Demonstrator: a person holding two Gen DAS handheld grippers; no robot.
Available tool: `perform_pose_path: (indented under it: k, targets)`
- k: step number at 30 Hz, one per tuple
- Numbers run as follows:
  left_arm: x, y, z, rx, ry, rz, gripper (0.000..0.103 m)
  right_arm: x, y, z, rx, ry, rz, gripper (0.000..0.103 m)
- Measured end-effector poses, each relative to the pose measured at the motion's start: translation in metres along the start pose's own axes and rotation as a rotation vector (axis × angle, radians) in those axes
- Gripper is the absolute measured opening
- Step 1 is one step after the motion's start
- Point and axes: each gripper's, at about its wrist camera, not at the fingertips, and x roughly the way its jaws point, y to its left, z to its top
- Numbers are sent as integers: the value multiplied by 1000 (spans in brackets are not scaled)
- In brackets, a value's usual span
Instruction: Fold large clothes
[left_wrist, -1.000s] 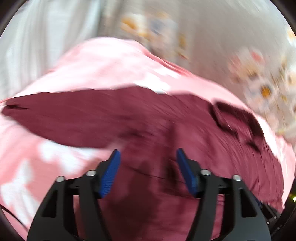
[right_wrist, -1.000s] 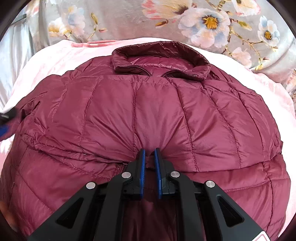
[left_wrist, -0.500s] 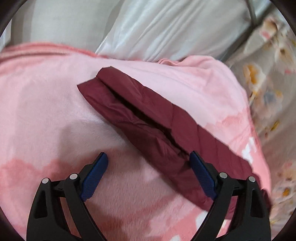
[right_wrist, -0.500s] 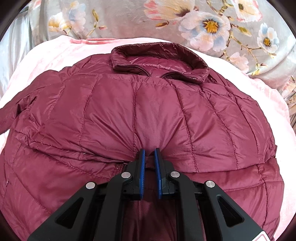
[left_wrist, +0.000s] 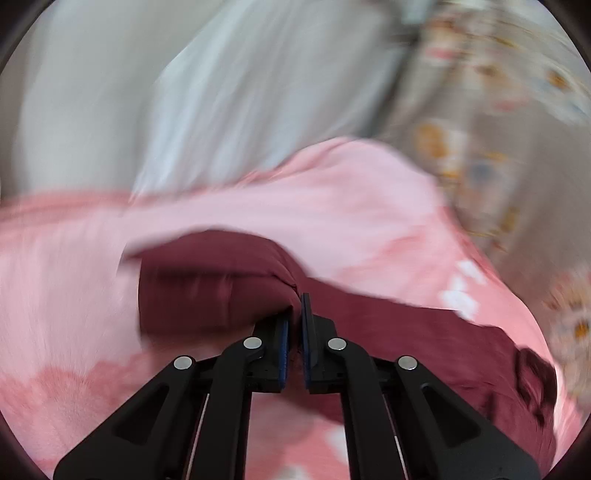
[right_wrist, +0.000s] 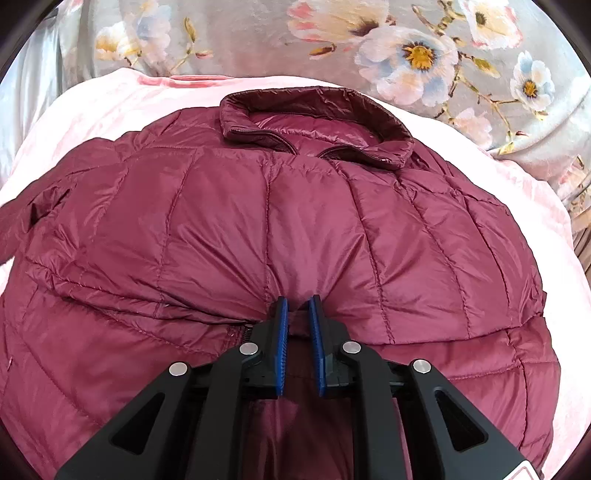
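Note:
A maroon quilted puffer jacket (right_wrist: 258, 229) lies spread on a pink blanket (right_wrist: 85, 110), collar (right_wrist: 314, 122) at the far end. My right gripper (right_wrist: 297, 304) is shut on a pinch of the jacket's front fabric near its middle. In the blurred left wrist view, the jacket's sleeve (left_wrist: 207, 288) runs across the pink blanket (left_wrist: 332, 206), its cuff end bulging to the left. My left gripper (left_wrist: 297, 302) is shut on the sleeve, with the fabric bunched between the blue pads.
A grey floral sheet (right_wrist: 406, 55) lies beyond the blanket's far edge. Pale grey-white bedding (left_wrist: 221, 92) rises behind the sleeve in the left wrist view. The floral sheet (left_wrist: 498, 129) also borders the blanket at the right there.
My left gripper swung from over the jacket out to the sleeve, stood wide open around it, then closed on it. The right gripper stayed in place, still pinching the jacket front.

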Motion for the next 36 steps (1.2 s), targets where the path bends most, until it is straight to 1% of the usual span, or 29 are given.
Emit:
perform_pose_path:
  k: [1, 2, 3, 4, 5, 6, 7, 8, 9, 11, 12, 13, 15, 16, 17, 18, 19, 21, 23, 25, 27, 28, 29, 31, 32, 33, 35, 36]
  targets:
    - [-17, -34, 5, 66, -24, -53, 4, -1, -1, 0, 7, -4, 2, 16]
    - [-26, -55, 7, 97, -30, -89, 4, -4, -4, -1, 19, -12, 6, 20]
    - [-42, -90, 7, 148, -34, -151, 4, -11, -9, -2, 45, -35, 17, 23]
    - [-53, -112, 5, 182, -34, -197, 4, -20, -14, -5, 74, -57, 30, 31]
    - [-68, -145, 0, 231, -35, -257, 4, -28, -19, -8, 98, -74, 46, 38]
    - [-82, -174, -8, 277, -35, -310, 4, -38, -25, -14, 126, -96, 70, 41]
    - [-93, -196, -15, 309, -36, -347, 4, -49, -33, -21, 153, -115, 96, 46]
    - [-107, -224, -28, 352, -34, -398, 4, -58, -39, -29, 172, -124, 108, 47]
    - [-117, -241, -38, 380, -29, -435, 4, -68, -49, -38, 188, -134, 113, 47]
    - [-137, -287, -74, 458, 1, -521, 4, -78, -62, -53, 200, -142, 99, 48]
    - [-146, -310, -97, 497, 31, -565, 4, -83, -70, -60, 207, -145, 86, 49]
    - [-148, -326, -116, 521, 61, -590, 5, -85, -77, -65, 213, -145, 78, 49]
    - [-150, -347, -148, 553, 119, -621, 6, -89, -95, -78, 237, -142, 49, 51]
    - [-146, -357, -168, 567, 176, -641, 14, -91, -102, -84, 251, -140, 40, 54]
    - [-141, -365, -183, 574, 230, -654, 31, -91, -110, -89, 268, -135, 35, 57]
    - [-136, -369, -198, 576, 277, -661, 42, -91, -118, -94, 286, -128, 38, 57]
    - [-132, -368, -205, 570, 297, -663, 56, -90, -122, -97, 297, -124, 40, 58]
    - [-128, -360, -210, 551, 283, -660, 57, -89, -132, -102, 323, -114, 56, 58]
    - [-124, -341, -201, 517, 270, -666, 66, -87, -140, -101, 352, -107, 86, 58]
    - [-119, -318, -182, 453, 257, -659, 69, -86, -143, -93, 358, -114, 99, 59]
    - [-107, -297, -165, 393, 244, -619, 69, -86, -142, -82, 353, -132, 99, 60]
    - [-95, -284, -153, 353, 248, -582, 69, -87, -142, -77, 353, -141, 104, 61]
    - [-81, -271, -141, 308, 257, -556, 69, -87, -141, -71, 358, -150, 113, 64]
    - [-52, -246, -122, 212, 288, -491, 69, -81, -142, -53, 369, -158, 138, 69]
    - [-39, -234, -116, 170, 304, -472, 69, -79, -143, -48, 373, -160, 136, 70]
    - [-22, -220, -109, 120, 332, -449, 69, -73, -146, -42, 378, -158, 123, 71]
    - [6, -197, -100, 32, 387, -423, 69, -57, -152, -29, 404, -124, 74, 72]
    - [17, -187, -97, -2, 411, -412, 69, -48, -157, -26, 429, -101, 68, 72]
